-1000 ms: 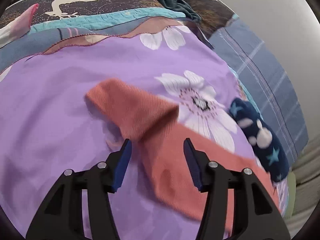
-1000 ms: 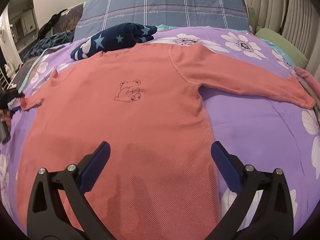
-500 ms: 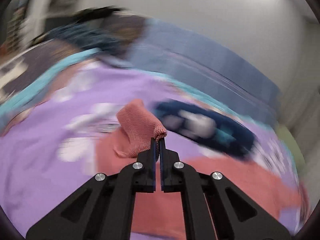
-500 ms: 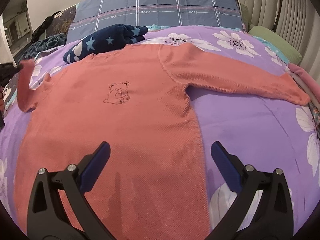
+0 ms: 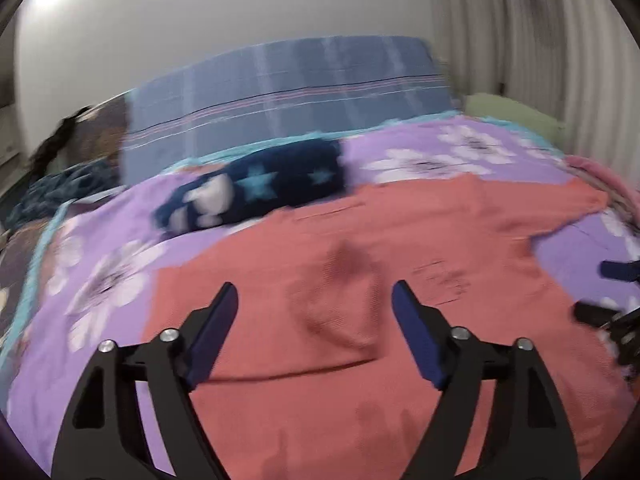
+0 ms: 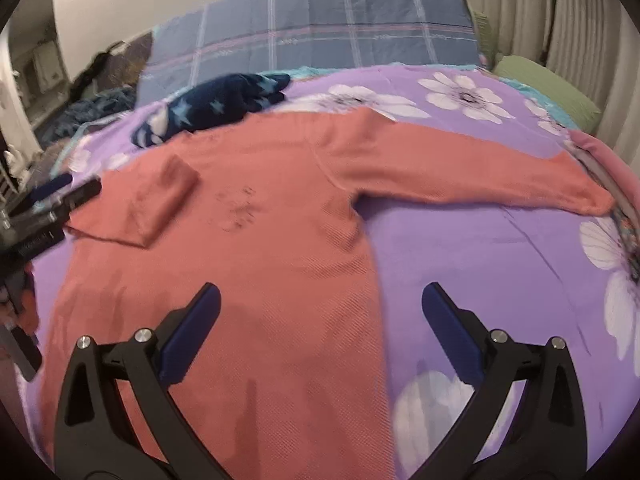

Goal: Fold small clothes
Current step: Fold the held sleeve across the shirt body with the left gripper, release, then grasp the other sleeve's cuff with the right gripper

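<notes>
Folding a coral sweater [image 6: 280, 248] spread flat on the purple floral quilt [image 6: 500, 248], left sleeve [image 6: 160, 204] already laid across the chest.
Reaching far-right, long axis sideways: right sleeve [image 6: 480, 172], nearer the right gripper [image 6: 320, 320]; both it and left gripper [image 5: 314, 316] spread wide, holding nothing.

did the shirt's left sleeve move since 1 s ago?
Yes. The left sleeve lay stretched out on the purple quilt then; it is now folded inward onto the shirt chest, beside the bear print.

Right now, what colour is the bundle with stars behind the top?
Dark navy blue, with light blue stars and white patches. The bundle shows best in the right wrist view.
</notes>
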### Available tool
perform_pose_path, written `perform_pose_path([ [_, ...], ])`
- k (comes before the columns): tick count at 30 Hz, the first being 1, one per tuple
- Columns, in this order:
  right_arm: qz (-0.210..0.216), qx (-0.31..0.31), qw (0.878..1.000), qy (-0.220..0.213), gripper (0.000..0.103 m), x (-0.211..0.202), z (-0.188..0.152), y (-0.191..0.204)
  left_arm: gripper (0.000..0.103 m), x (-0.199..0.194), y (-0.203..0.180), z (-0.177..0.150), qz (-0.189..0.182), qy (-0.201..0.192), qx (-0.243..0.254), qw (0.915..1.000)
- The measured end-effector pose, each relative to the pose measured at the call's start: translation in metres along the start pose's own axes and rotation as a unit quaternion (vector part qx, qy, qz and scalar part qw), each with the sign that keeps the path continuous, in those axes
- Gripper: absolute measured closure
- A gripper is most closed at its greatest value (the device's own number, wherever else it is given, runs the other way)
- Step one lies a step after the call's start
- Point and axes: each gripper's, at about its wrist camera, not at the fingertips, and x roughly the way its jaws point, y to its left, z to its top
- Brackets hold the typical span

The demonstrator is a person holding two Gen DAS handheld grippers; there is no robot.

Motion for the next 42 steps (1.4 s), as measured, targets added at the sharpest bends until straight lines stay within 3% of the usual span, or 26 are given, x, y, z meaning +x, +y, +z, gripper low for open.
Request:
perform_pose_path([
  [3,0.036,-0.017,0.999,-0.006,0.010,0.002,0.014,0.023,0.022,0.005,0.039,-0.013,0.052,0.030,-0.036,0.9975],
  [5,0.047,-0.052,0.997,-0.009,0.026,0.007,0.026,0.052,0.022,0.010,0.064,-0.022,0.080,0.053,-0.066,0.9932],
  [9,0.065,-0.144,0.987,-0.016,0.032,0.025,0.034,0.127,0.021,0.017,0.104,-0.046,0.128,0.085,-0.110,0.9821],
  [12,0.074,-0.187,0.980,0.003,0.032,0.054,0.033,0.175,0.020,0.026,0.123,-0.061,0.132,0.111,-0.140,0.9750],
  [15,0.029,-0.208,0.977,0.024,0.034,0.090,0.032,0.204,0.020,0.039,0.135,-0.070,0.116,0.129,-0.170,0.9701],
  [16,0.018,-0.207,0.978,0.030,0.043,0.100,0.033,0.207,0.020,0.042,0.138,-0.072,0.117,0.132,-0.177,0.9683],
  [17,0.006,-0.201,0.979,0.038,0.056,0.109,0.034,0.208,0.020,0.046,0.141,-0.073,0.117,0.135,-0.184,0.9667],
  [19,0.003,-0.173,0.984,0.048,0.071,0.117,0.037,0.198,0.020,0.051,0.141,-0.075,0.113,0.138,-0.189,0.9656],
  [24,0.010,-0.043,0.997,0.058,0.072,0.107,0.045,0.124,0.020,0.062,0.141,-0.072,0.113,0.144,-0.184,0.9657],
  [28,0.027,0.090,0.992,0.087,0.072,0.097,0.039,0.048,0.020,0.067,0.139,-0.071,0.114,0.144,-0.185,0.9655],
  [33,0.123,0.151,0.974,0.114,0.057,0.104,0.041,0.025,0.018,0.066,0.140,-0.074,0.111,0.137,-0.192,0.9654],
  [36,0.179,0.137,0.968,0.114,0.037,0.117,0.053,0.041,0.017,0.065,0.142,-0.076,0.109,0.134,-0.198,0.9648],
  [40,0.178,0.123,0.968,0.125,0.030,0.146,0.066,0.067,0.017,0.066,0.143,-0.077,0.106,0.134,-0.201,0.9646],
  [42,0.187,0.084,0.973,0.110,0.064,0.149,0.075,0.085,0.016,0.067,0.143,-0.077,0.107,0.134,-0.201,0.9644],
])
